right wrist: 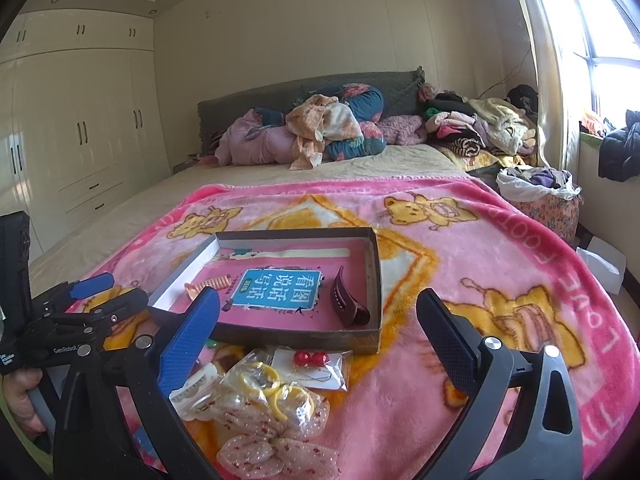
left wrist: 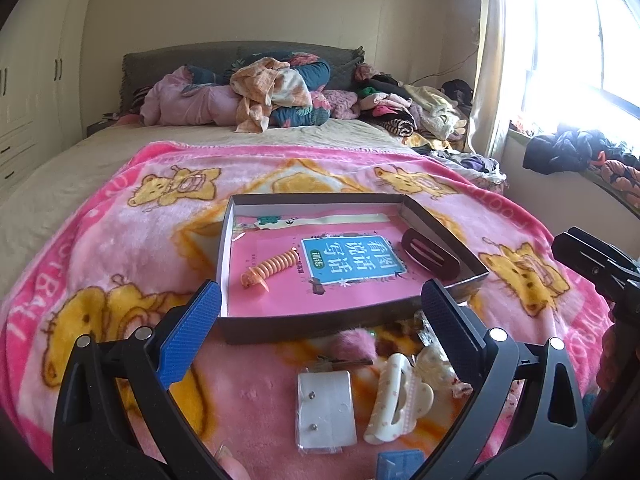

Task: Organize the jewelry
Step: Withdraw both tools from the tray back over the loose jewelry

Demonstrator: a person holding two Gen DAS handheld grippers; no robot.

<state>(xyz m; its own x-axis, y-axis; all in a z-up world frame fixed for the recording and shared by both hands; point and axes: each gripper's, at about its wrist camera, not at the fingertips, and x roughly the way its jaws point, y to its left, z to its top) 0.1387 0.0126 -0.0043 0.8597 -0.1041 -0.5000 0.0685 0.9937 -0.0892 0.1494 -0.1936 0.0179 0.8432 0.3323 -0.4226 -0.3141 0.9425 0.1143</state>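
A shallow cardboard box [left wrist: 320, 326] [right wrist: 296, 338] lies on the pink blanket. It holds an orange spiral hair tie [left wrist: 270, 268] [right wrist: 210, 282] and a dark brown hair clip [left wrist: 430, 254] [right wrist: 348, 300]. In front of it lie a cream claw clip [left wrist: 400, 398], a bagged card with stud earrings [left wrist: 326, 408], a pink pompom [left wrist: 354, 344], a bag with red bead earrings [right wrist: 312, 362], yellow rings in a bag [right wrist: 268, 386] and a sheer dotted bow [right wrist: 272, 436]. My left gripper [left wrist: 320, 312] is open above these items. My right gripper [right wrist: 318, 324] is open and empty near the box's front.
The pink bear blanket [right wrist: 460, 240] covers the near bed. Piled clothes and bedding [right wrist: 320, 128] lie at the headboard. A wardrobe [right wrist: 80, 120] stands left, a window [left wrist: 580, 40] right. The left gripper body [right wrist: 60, 320] shows at the right wrist view's left edge.
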